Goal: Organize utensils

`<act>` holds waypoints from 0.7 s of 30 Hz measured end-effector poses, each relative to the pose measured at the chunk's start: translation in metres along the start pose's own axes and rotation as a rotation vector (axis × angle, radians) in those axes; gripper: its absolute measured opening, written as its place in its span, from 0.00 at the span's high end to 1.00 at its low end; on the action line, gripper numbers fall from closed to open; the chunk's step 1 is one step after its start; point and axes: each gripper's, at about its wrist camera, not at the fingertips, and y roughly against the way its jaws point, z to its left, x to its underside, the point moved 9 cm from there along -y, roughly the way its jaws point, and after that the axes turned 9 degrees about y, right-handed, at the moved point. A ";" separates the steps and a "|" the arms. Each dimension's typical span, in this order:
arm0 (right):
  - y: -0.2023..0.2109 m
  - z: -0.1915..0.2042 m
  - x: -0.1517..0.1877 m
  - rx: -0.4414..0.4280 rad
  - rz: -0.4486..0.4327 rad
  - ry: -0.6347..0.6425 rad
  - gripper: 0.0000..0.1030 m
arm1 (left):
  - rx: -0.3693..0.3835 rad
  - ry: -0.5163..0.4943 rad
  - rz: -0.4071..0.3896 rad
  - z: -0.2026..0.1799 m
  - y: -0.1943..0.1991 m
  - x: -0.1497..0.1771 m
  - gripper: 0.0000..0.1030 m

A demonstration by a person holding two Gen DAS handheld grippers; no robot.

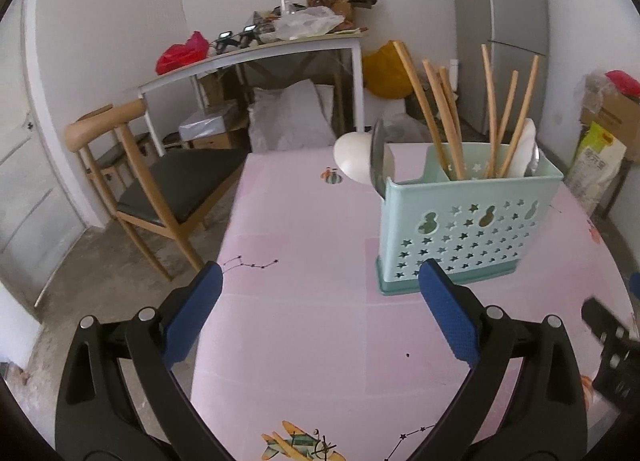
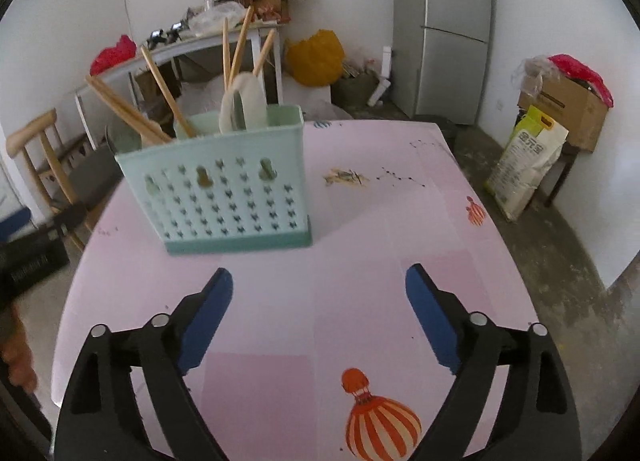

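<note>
My right gripper [image 1: 612, 345] shows only as a blurred black shape at the edge of the left view, and in the right view my left gripper [image 2: 28, 245] is equally smeared, with part of my hand [image 2: 18, 361] below it cut off by the frame. The holder's perforated wall hides the lower ends of everything inside.

I count 7 wooden chopsticks [image 1: 494, 113] in the left view, 3 leaning left and 4 grouped right, though overlaps make that count uncertain. There are 2 white spoons: 1 white spoon [image 1: 354, 157] beside a metal spoon [image 1: 378, 159] at the left end, another white spoon [image 1: 524, 149] at the right end.

The mint utensil holder [image 1: 464, 221] stands upright on the pink table [image 1: 304, 245], holding all of these in separate compartments.

My left gripper [image 1: 320, 317] has its jaws spread wide with nothing between them. My right gripper [image 2: 319, 315] is likewise wide apart and holding nothing, hovering over the table just short of the holder [image 2: 224, 193].
</note>
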 end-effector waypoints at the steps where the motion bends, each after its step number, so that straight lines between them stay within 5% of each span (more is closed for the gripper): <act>1: 0.000 -0.001 -0.001 0.009 -0.003 0.006 0.13 | -0.017 0.007 0.002 0.002 0.001 -0.001 0.08; 21: 0.010 -0.021 -0.018 0.075 -0.051 0.003 0.10 | -0.089 0.049 0.016 0.021 0.006 -0.003 0.08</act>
